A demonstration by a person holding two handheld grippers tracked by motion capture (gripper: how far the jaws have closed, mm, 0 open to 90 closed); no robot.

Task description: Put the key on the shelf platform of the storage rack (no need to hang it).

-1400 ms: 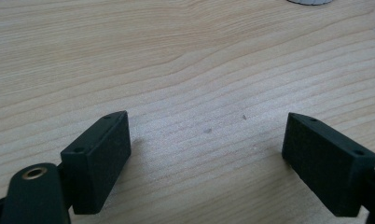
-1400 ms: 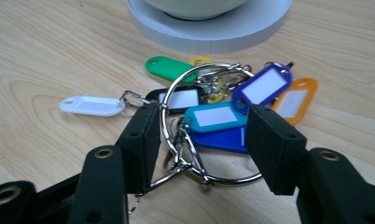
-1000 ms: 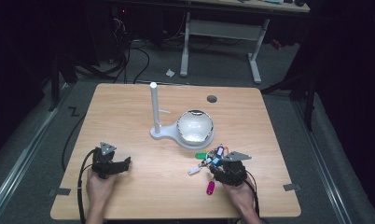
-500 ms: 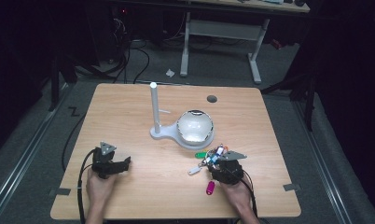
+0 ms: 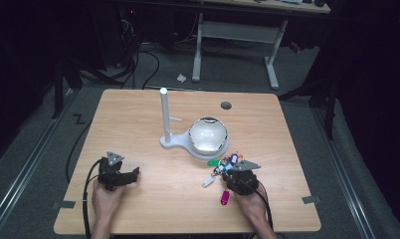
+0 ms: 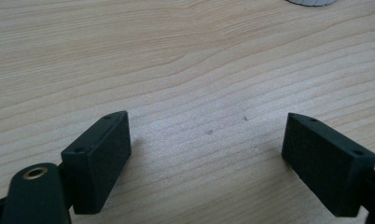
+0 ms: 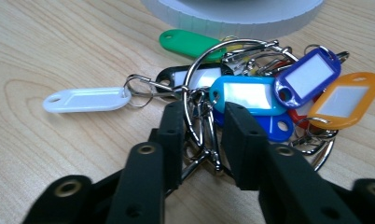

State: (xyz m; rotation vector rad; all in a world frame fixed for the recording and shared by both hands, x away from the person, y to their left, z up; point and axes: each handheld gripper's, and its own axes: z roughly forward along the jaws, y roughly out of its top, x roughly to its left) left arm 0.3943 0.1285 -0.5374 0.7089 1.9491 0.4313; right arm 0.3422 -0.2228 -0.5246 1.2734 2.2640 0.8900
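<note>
Now right gripper point(image 7: 202, 135) jaws just closing, narrowed around metal ring of key bunch point(image 7: 251, 88); pad contact unclear. Bunch on table point(image 5: 138, 114), at 5 o'clock from white stand point(image 5: 180, 142). Left gripper point(image 6: 206, 158) jaws wide apart, holding nothing.

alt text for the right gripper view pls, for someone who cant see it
The right gripper reaches from the bottom edge, its two black fingers close together around the large metal ring of a bunch of key tags on the wooden table. Tags fan out: white, green, light blue, dark blue, orange. A white round base lies behind.
</note>
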